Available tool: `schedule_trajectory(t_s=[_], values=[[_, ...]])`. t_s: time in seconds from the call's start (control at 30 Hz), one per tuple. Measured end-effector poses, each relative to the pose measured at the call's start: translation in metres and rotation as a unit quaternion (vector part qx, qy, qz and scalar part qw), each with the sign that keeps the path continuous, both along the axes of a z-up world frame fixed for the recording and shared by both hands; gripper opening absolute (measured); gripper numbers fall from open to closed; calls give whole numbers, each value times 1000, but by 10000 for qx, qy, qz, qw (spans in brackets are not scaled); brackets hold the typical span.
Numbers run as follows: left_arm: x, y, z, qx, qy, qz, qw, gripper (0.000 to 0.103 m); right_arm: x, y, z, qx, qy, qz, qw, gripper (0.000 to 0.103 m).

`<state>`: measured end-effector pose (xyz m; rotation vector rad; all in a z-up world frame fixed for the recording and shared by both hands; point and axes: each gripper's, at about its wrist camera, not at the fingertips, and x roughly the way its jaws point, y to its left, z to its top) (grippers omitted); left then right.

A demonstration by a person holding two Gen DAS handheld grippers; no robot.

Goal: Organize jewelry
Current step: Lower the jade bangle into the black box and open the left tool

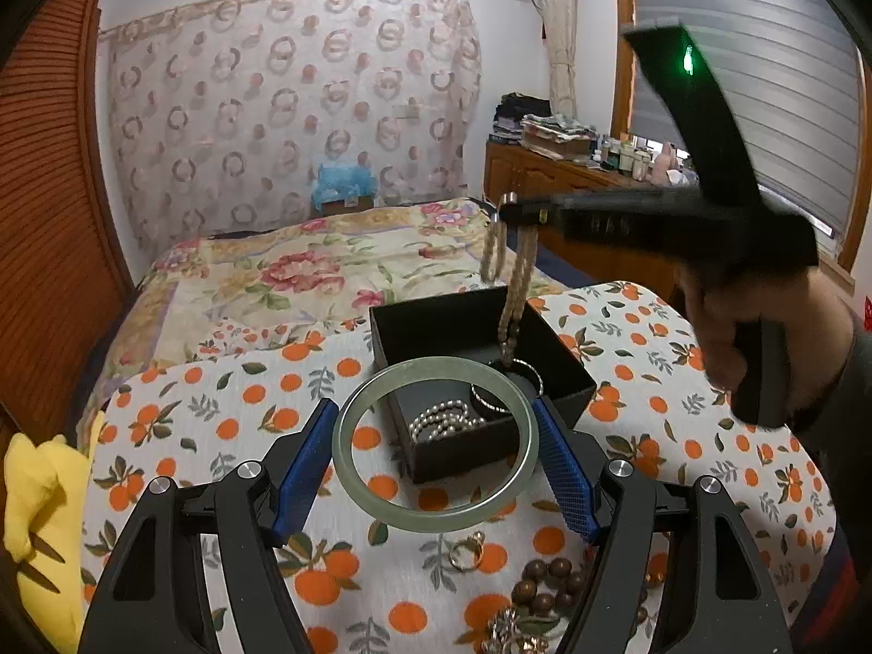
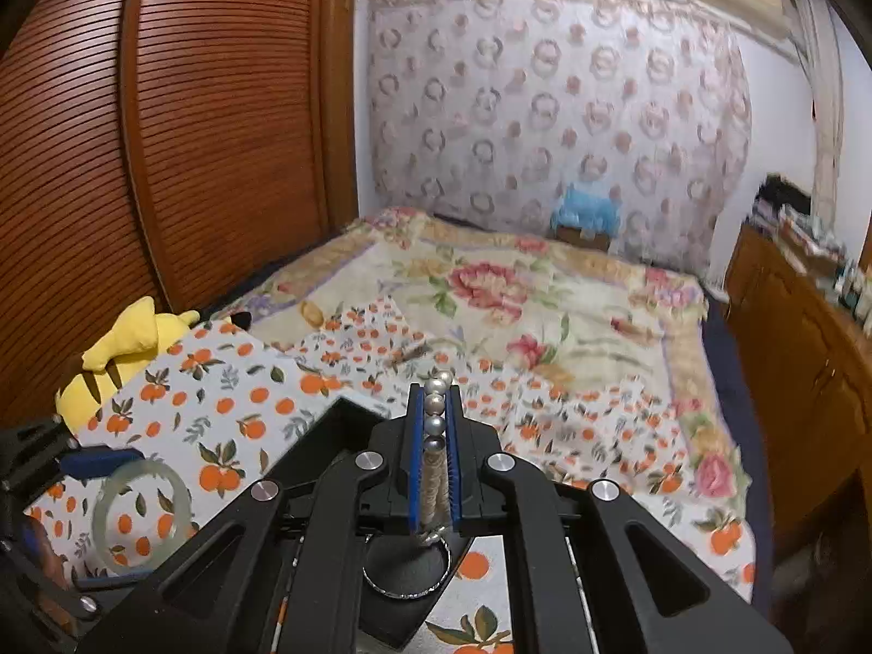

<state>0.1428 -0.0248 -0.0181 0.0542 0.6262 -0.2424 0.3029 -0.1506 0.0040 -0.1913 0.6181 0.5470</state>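
Note:
My left gripper (image 1: 436,449) is shut on a pale green jade bangle (image 1: 349,460), holding it level just in front of the black box (image 1: 567,365). The box holds a pearl strand (image 1: 444,419) and a silver bangle (image 1: 490,406). My right gripper (image 2: 434,455) is shut on a beaded pearl necklace (image 2: 435,425), which hangs from the fingers down into the box in the left wrist view (image 1: 518,294). The green bangle also shows in the right wrist view (image 2: 101,523).
On the orange-print cloth (image 1: 245,398) near me lie a gold ring (image 1: 466,553), a brown wooden bead bracelet (image 1: 547,586) and a metallic piece (image 1: 509,635). A yellow plush toy (image 1: 38,518) lies at the left. A floral bed (image 2: 518,294) is beyond.

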Motion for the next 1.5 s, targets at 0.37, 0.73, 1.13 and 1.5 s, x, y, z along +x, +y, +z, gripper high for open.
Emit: schedule_trajectory(t_s=[0.37,0.73,1.13,1.5], values=[[23,-10,-3,90,110,-6,9999,69,0,-10,-33,-74,205,-50,9998,9],[34,-12,-7,153,160,41,9997,69,-16,-19,-1,82,-37,85,9999,9],[51,-20,-9,273,198,34,9994,69,-24,-32,-18,72,215,100,9997,20],[73,-40,-18,525,309,12,9981,69,-40,-58,-31,170,300,-16,9994,20]])
